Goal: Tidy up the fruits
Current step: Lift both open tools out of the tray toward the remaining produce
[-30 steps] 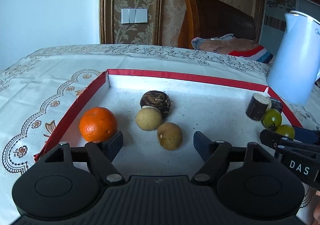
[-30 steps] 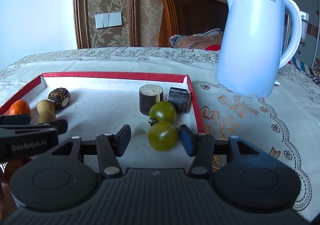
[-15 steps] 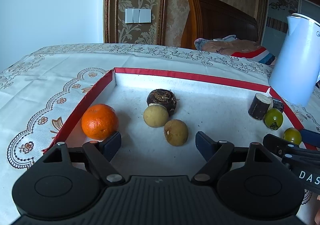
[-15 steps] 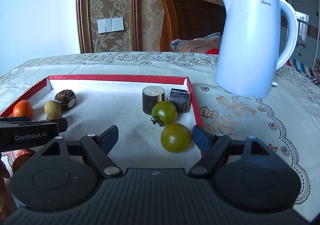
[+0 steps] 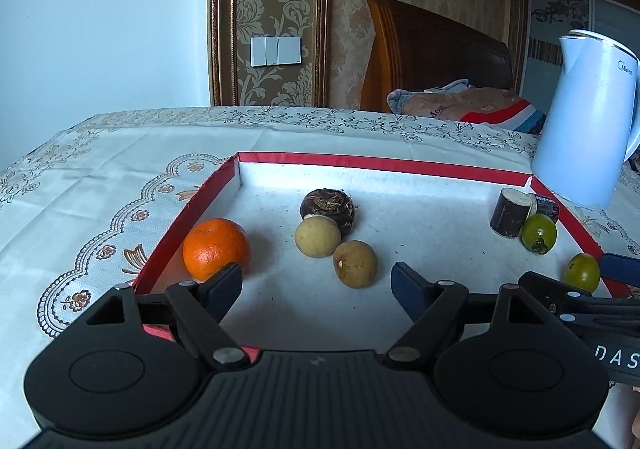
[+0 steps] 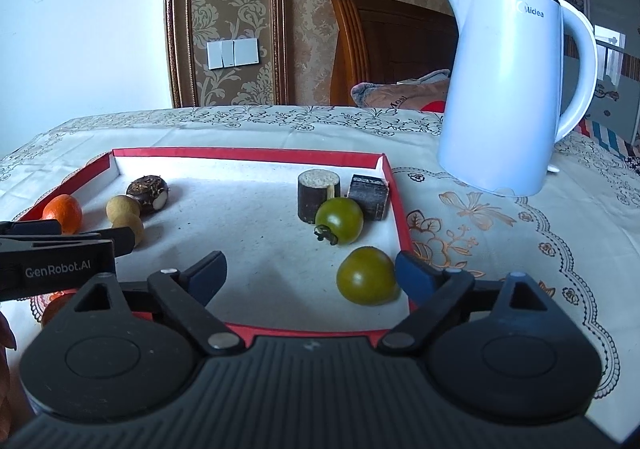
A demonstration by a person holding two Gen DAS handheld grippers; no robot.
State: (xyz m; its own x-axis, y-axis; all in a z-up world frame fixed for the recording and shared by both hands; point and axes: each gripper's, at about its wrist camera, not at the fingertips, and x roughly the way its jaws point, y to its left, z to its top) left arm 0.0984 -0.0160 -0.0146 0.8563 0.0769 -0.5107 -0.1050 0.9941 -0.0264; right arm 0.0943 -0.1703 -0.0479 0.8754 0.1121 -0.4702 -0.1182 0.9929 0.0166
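Both grippers gape empty, right gripper (image 6: 308,273) just widening off the tomato (image 6: 366,276) by the tray's (image 6: 248,154) right edge; next fruit needs reaching.

The right gripper (image 6: 308,273) has just been opened wide. The green tomato (image 6: 367,276), clamped a second ago, has been released and now lies in the tray (image 6: 248,155) beside the right finger (image 6: 416,277).

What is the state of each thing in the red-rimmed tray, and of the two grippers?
Red-rimmed tray: flat on the table, holding all the fruit.
Round orange: resting by the left wall.
Near green tomato: released, lying beside the right pad.
Far green tomato: lying stem forward.
Left gripper: jaws open, empty.
Right gripper: jaws just opened wide, gripping nothing.
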